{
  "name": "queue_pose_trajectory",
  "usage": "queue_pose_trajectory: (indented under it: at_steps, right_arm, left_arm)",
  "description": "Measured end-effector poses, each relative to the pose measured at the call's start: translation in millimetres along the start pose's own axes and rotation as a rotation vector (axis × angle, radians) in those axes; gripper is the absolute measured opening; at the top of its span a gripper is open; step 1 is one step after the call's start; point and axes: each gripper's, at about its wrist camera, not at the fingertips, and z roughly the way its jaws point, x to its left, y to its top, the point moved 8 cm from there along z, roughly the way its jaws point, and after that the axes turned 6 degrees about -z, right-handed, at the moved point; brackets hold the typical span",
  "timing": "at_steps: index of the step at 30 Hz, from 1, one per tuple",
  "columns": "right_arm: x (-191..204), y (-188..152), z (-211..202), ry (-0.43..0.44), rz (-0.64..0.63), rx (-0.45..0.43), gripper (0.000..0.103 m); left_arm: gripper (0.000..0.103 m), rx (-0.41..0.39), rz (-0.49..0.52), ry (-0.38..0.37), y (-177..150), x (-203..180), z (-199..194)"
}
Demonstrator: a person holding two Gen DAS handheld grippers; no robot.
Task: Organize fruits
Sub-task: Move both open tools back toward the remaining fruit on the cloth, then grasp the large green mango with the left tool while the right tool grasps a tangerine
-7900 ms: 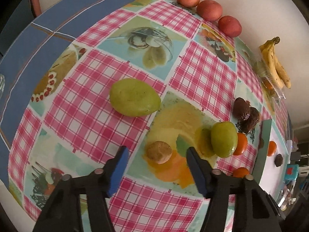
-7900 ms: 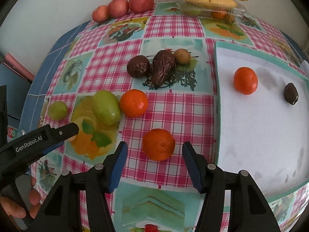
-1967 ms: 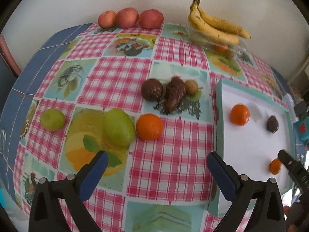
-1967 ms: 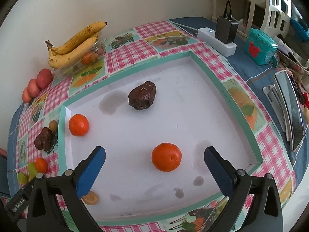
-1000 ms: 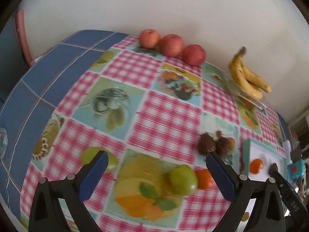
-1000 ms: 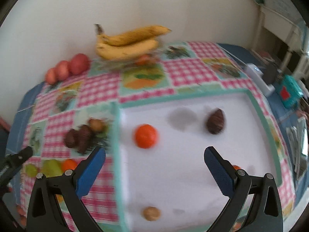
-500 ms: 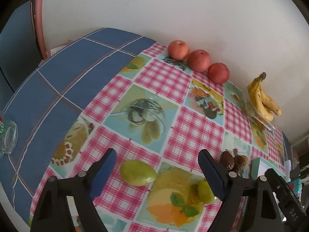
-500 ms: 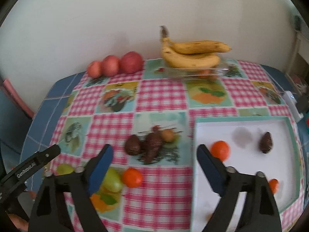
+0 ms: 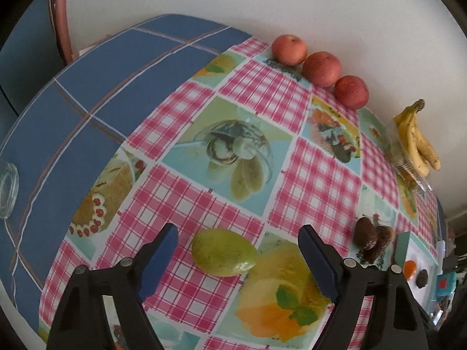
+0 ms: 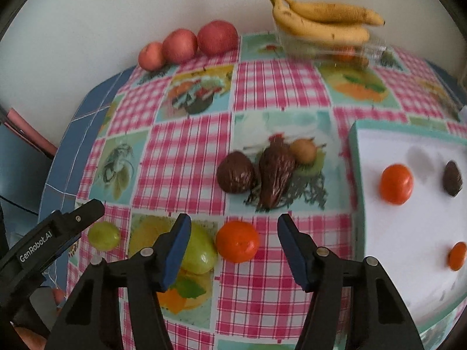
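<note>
Fruit on a checked table [image 10: 286, 93] against a white wall [image 10: 116, 5].
Left hand-held gripper [image 9: 238, 250] spread around a green fruit [image 9: 224, 252], lower centre; right hand-held gripper [image 10: 233, 240] closing around an orange [image 10: 237, 241], not touching.

I'm seeing the right gripper's left finger [image 10: 175, 248] covering part of the green fruit [image 10: 200, 250]. The clear container [image 10: 335, 49] under the bananas [image 10: 324, 20] is blurring, its contents unreadable. The white tray [image 10: 414, 233] is running off the right edge, and I'm finding its far fruits too small to name from the left wrist.
</note>
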Motion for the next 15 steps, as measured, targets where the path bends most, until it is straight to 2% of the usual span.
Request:
queue_pose_trajectory:
  at_steps: [3, 5, 9, 15]
  right_arm:
    - [-0.5, -4.2, 4.8, -0.008, 0.001, 0.013, 0.061]
    - [-1.4, -5.9, 7.0, -0.008, 0.008, 0.019, 0.052]
    - [-3.4, -6.2, 8.2, 0.003, 0.029, 0.013, 0.051]
    - [-6.3, -6.8, 8.8, 0.007, 0.052, 0.019, 0.047]
  left_arm:
    - [0.083, 0.032, -0.017, 0.005, -2.9, 6.5, 10.2]
    - [0.082, 0.047, -0.029, 0.007, -5.1, 9.8, 15.7]
    - [0.081, 0.059, -0.027, 0.009, -7.8, 10.1, 20.6]
    - [0.070, 0.071, -0.016, 0.004, -11.6, 6.4, 23.0]
